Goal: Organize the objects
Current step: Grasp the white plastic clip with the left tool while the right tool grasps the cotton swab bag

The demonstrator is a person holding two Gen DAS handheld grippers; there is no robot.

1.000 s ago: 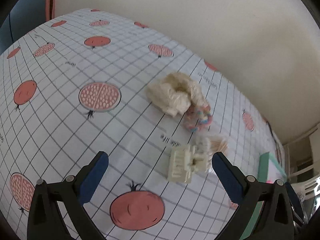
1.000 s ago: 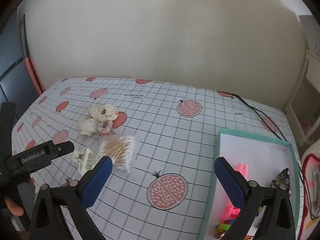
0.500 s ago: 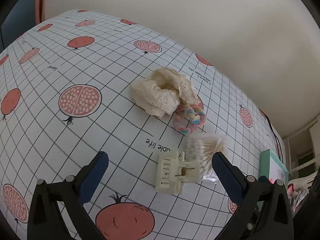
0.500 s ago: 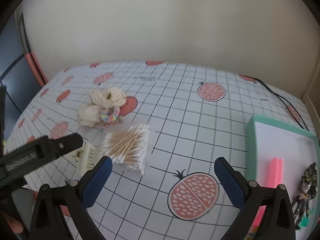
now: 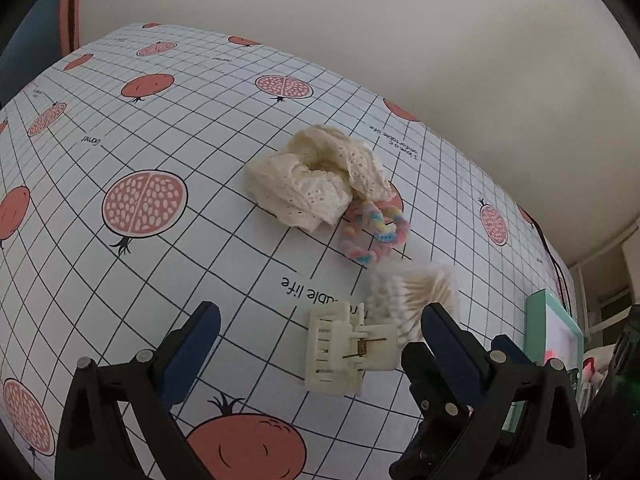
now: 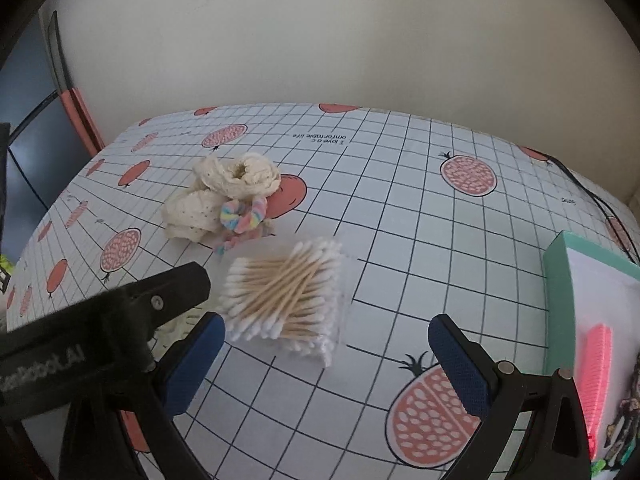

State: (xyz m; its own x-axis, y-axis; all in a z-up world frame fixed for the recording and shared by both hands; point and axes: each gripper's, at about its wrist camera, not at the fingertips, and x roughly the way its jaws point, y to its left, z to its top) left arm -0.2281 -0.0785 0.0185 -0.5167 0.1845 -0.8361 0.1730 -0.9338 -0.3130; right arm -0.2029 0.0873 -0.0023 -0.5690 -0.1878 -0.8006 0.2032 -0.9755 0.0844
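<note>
The cream hair claw (image 5: 350, 350) lies on the pomegranate tablecloth (image 5: 160, 128) between the spread fingers of the left gripper (image 5: 320, 344), the cotton swab pack (image 6: 286, 294) touching it at two o'clock, ahead of the right gripper (image 6: 326, 354), likewise spread wide and empty.

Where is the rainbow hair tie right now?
The rainbow hair tie lies on the tablecloth, touching the cream scrunchies, just beyond the cotton swabs.

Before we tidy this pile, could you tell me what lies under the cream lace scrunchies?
The pastel rainbow scrunchie is partly tucked under the cream lace scrunchies; only its outer loop shows. Below lies the pomegranate tablecloth. Anything else beneath is covered.
</note>
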